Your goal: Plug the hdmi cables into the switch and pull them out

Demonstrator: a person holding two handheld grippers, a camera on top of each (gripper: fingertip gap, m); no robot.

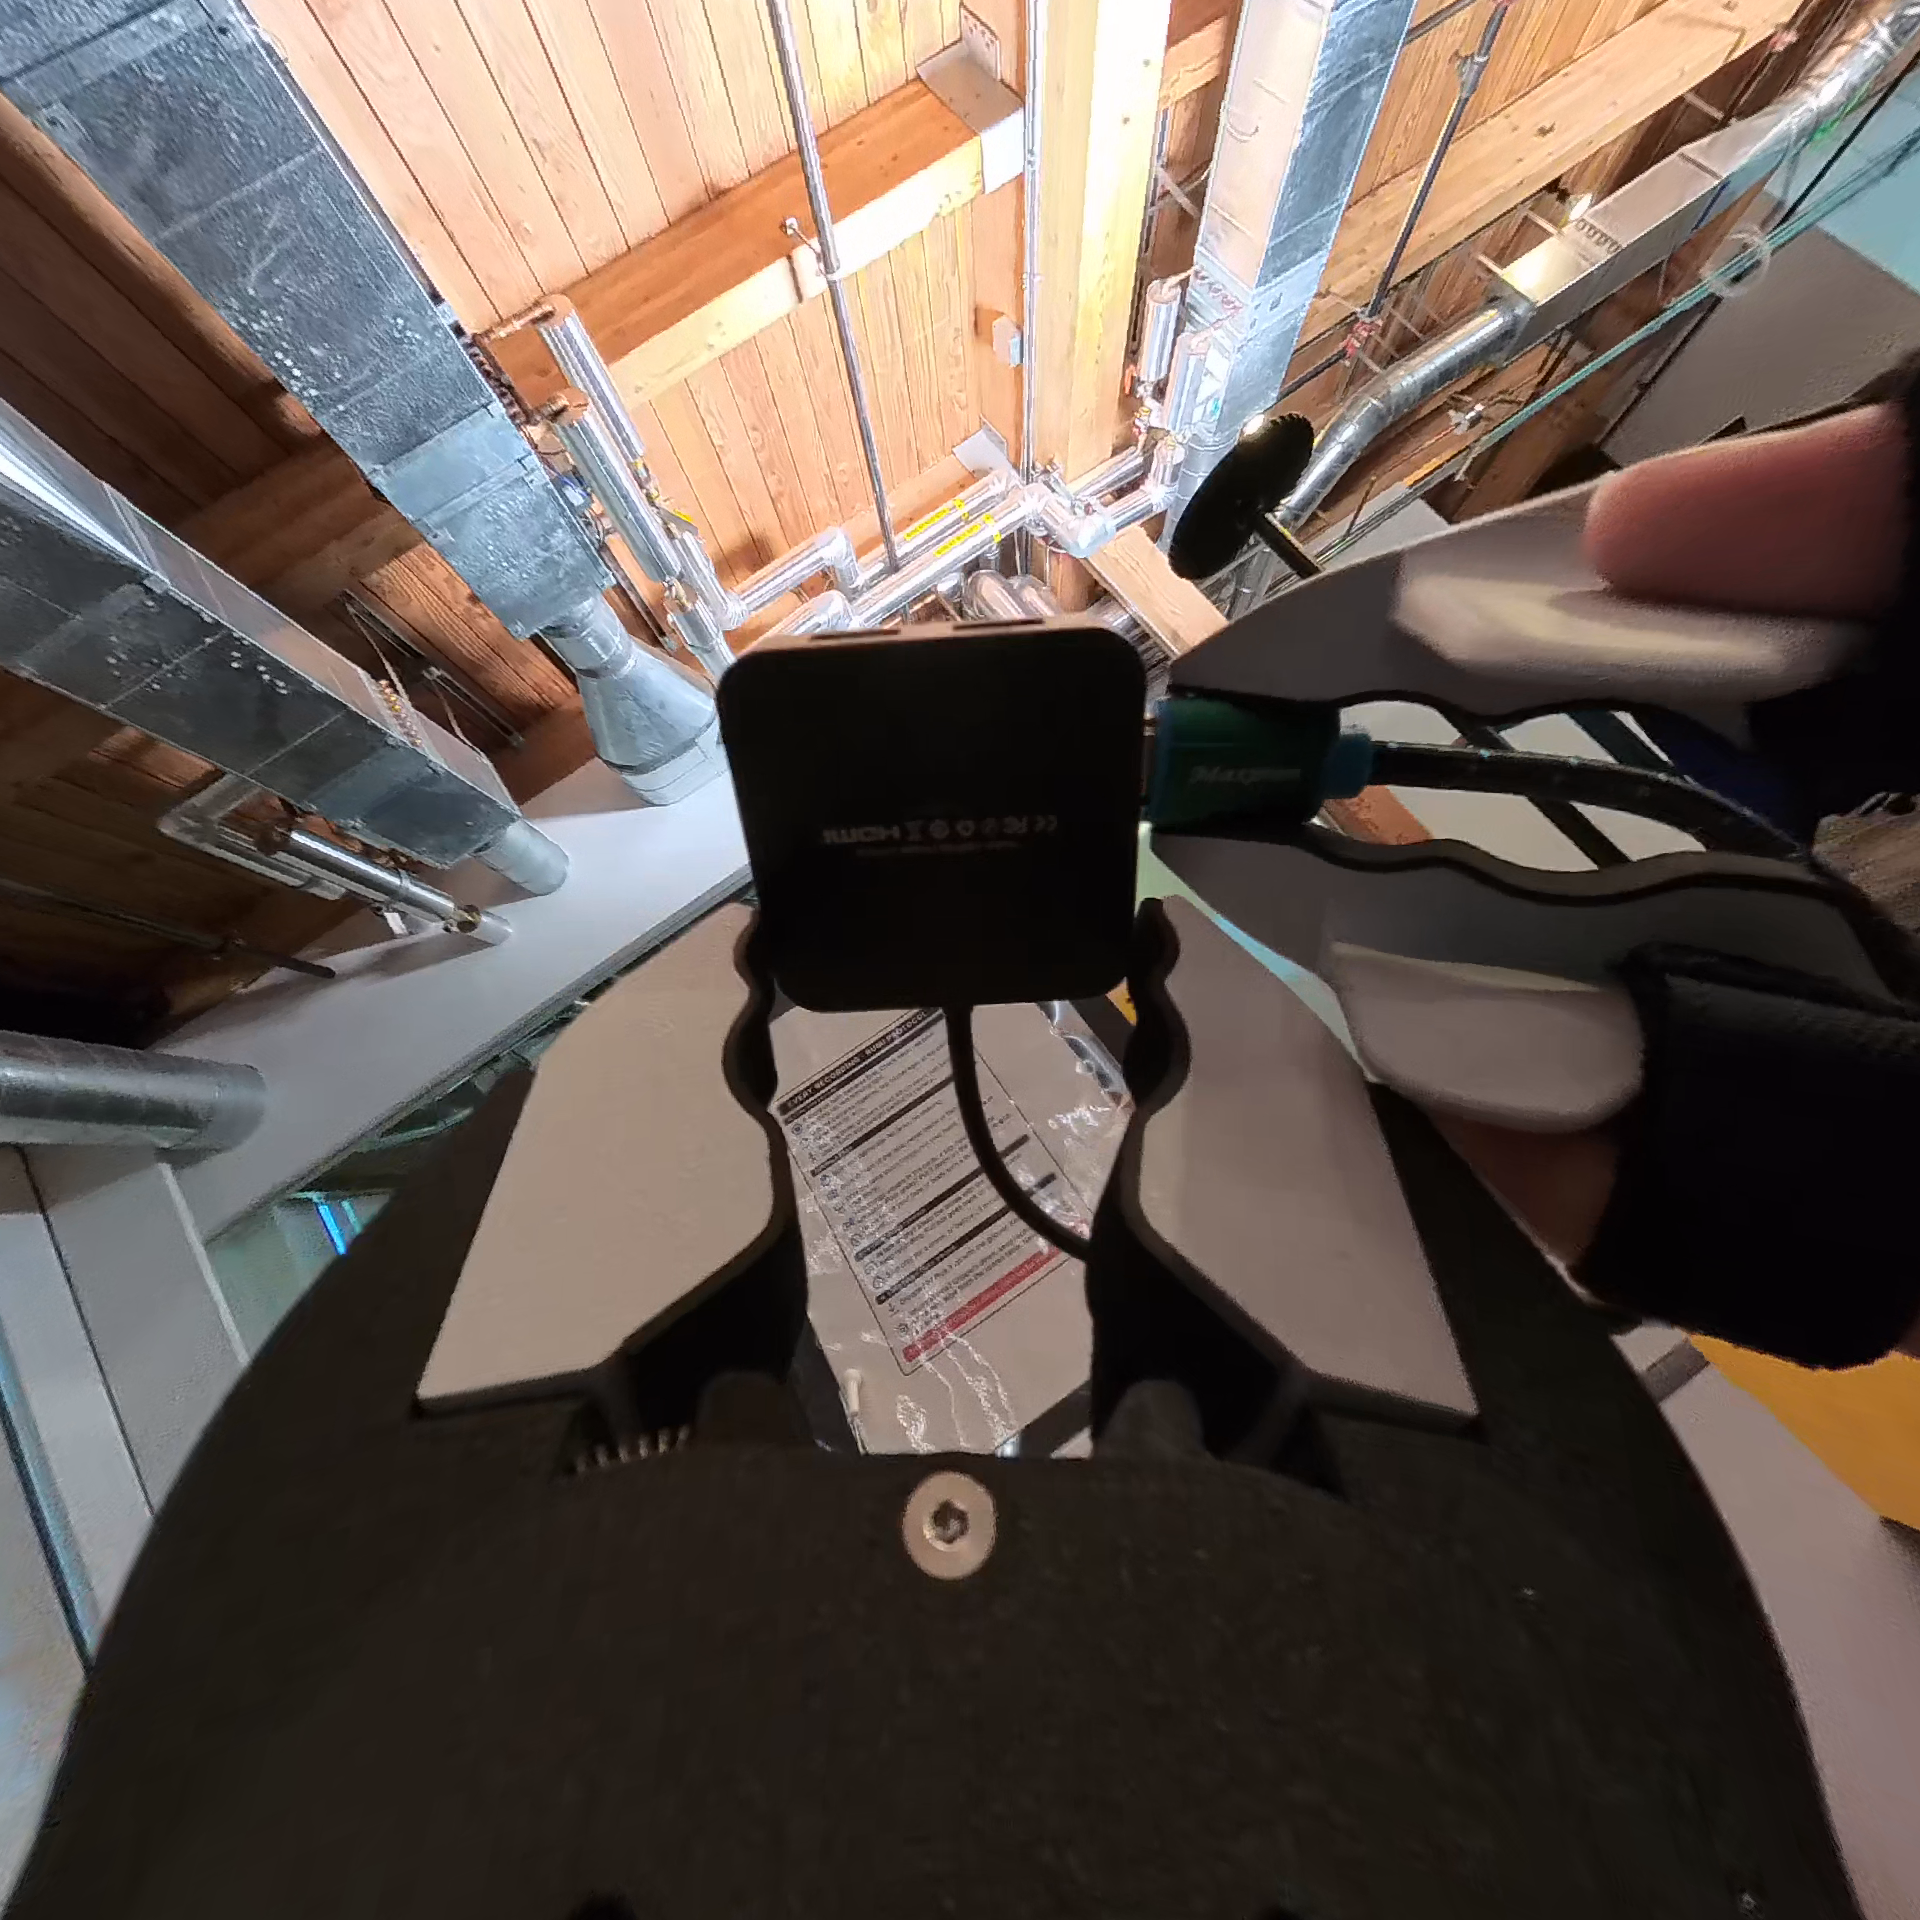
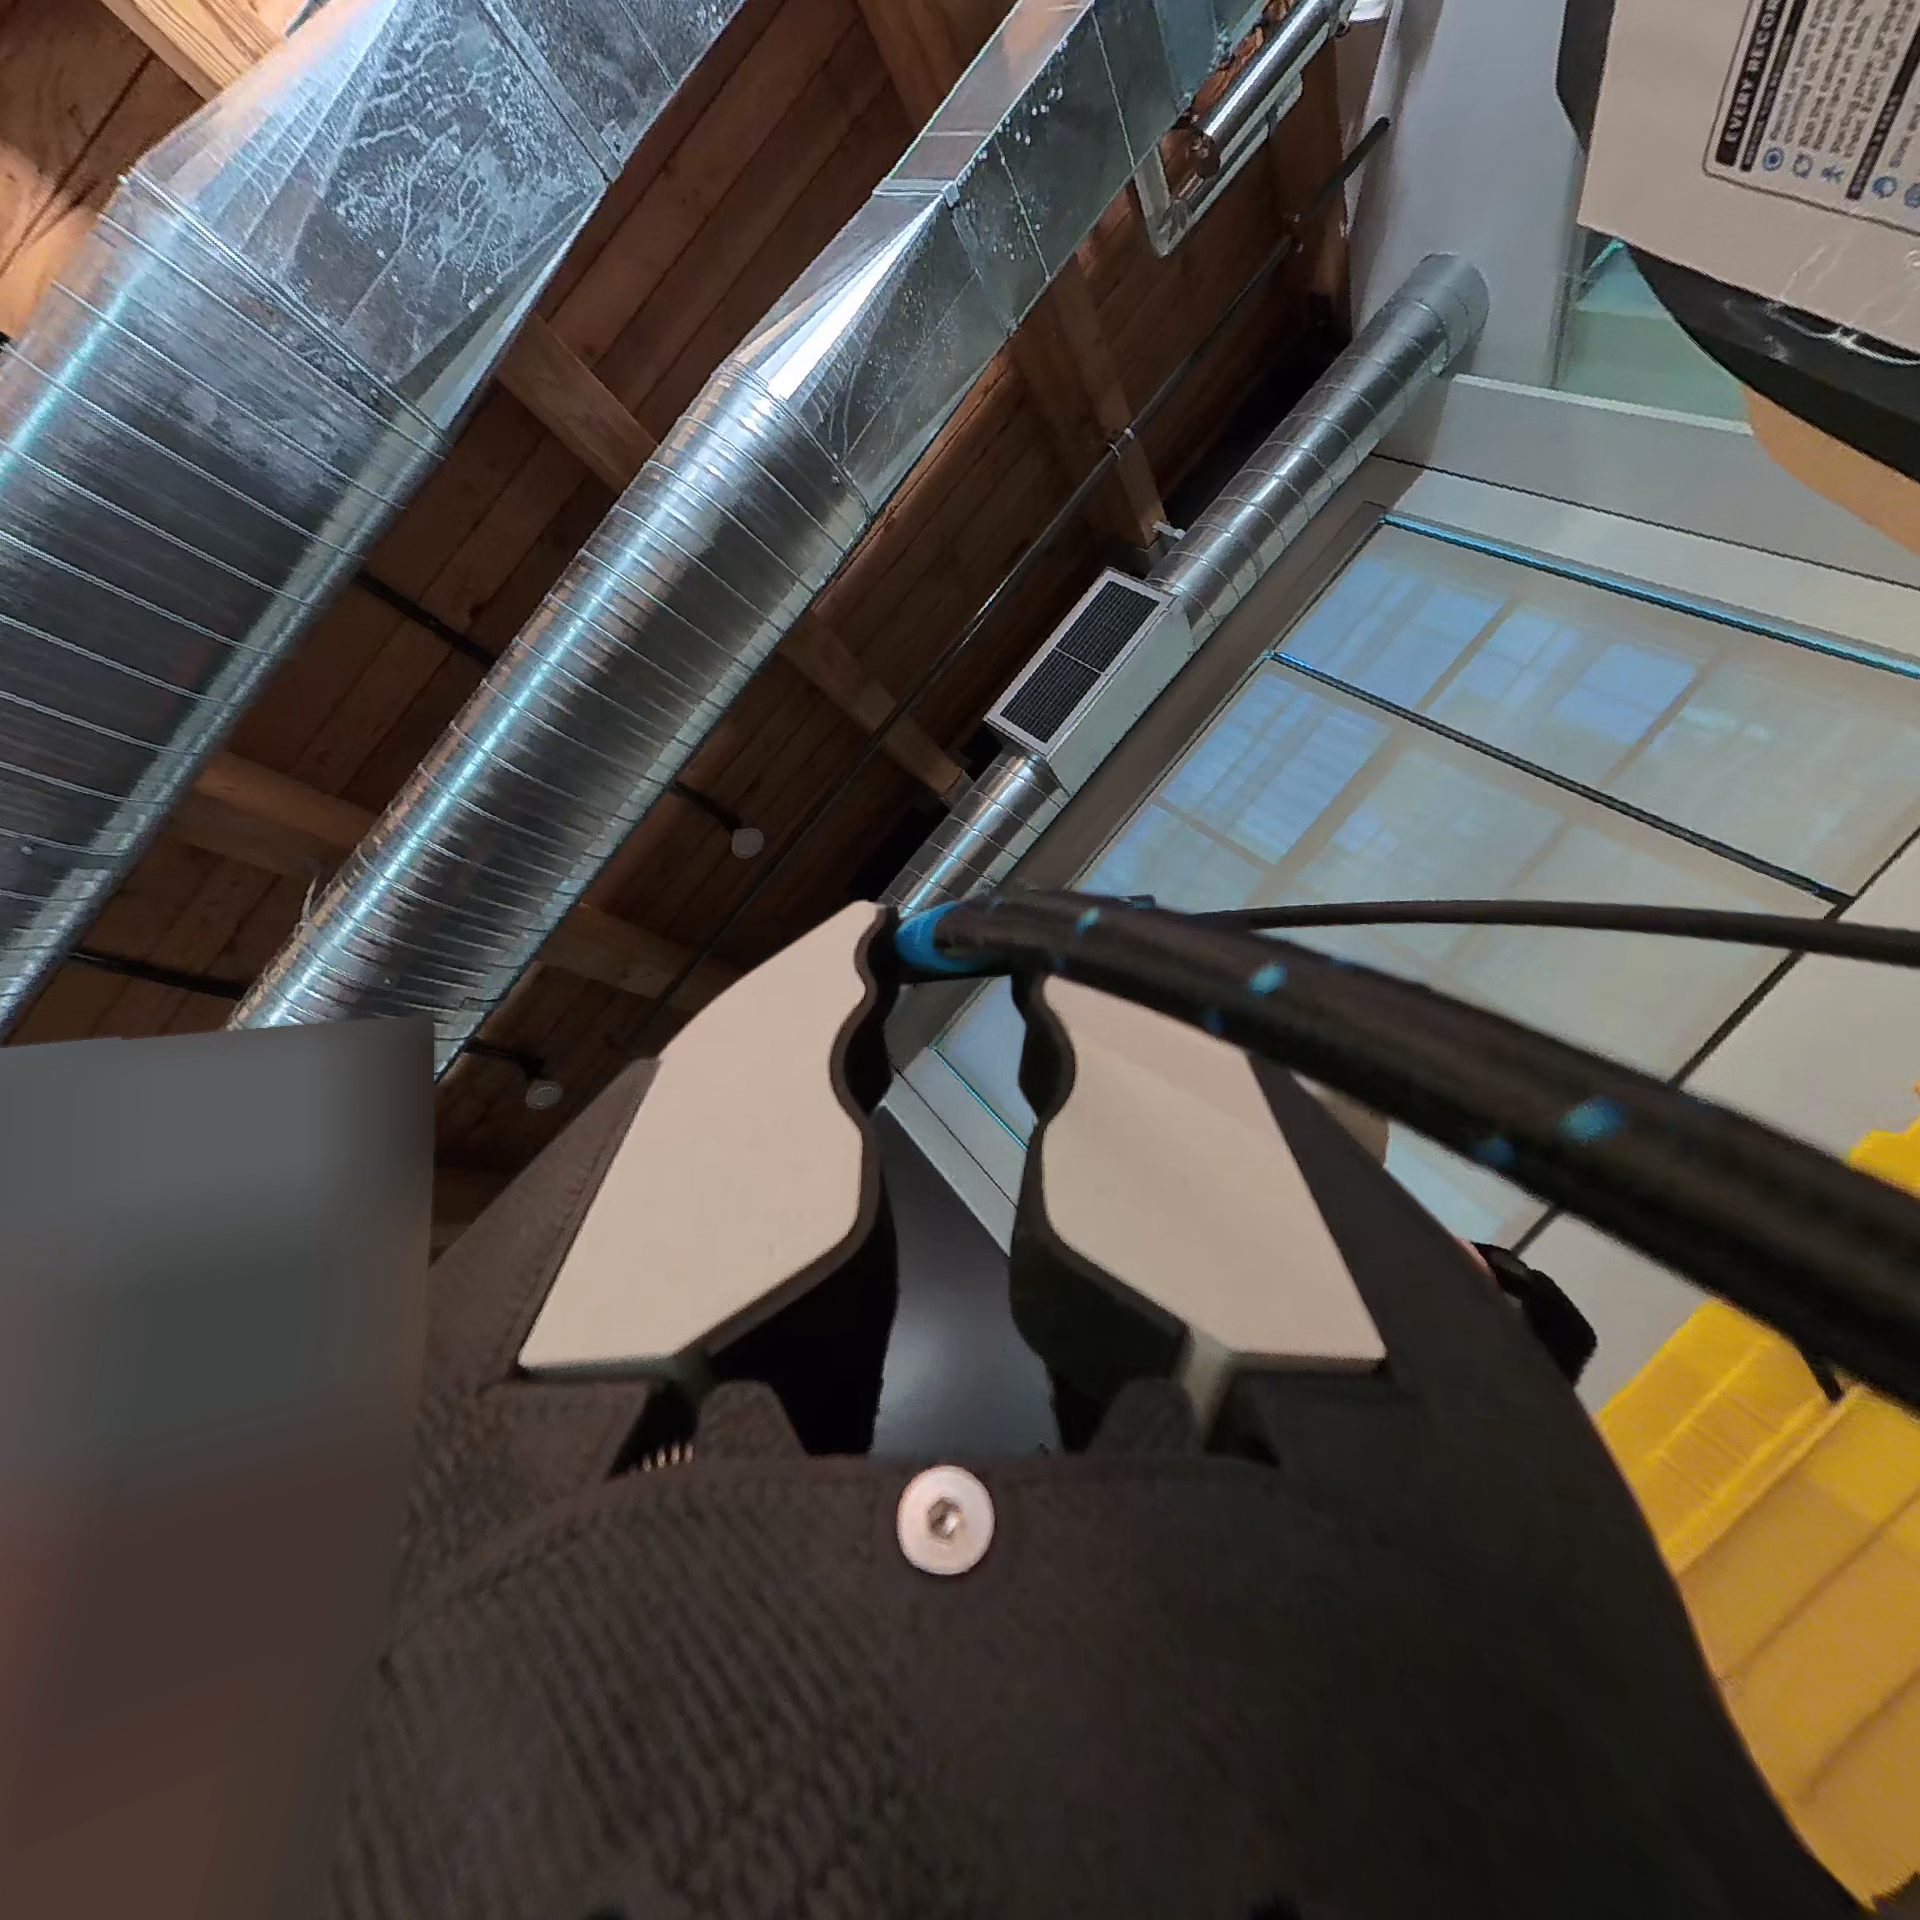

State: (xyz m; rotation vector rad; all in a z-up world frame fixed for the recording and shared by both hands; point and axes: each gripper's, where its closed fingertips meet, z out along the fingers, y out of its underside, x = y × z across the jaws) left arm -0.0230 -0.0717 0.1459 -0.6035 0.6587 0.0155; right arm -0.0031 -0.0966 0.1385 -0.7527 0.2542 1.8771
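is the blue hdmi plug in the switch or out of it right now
In, or nearly: the blue plug, clamped by the right gripper, meets the switch side. How deep it seats, cannot tell.

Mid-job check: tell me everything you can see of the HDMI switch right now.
The HDMI switch is a small, flat, square black box with rounded corners, matte plastic by its look, held up toward the ceiling. The left gripper clamps its lower edge. A thin black lead hangs from its bottom. Two slots show on its top edge. At its right side, the right gripper holds a teal HDMI plug against a port; the seating depth is unclear.
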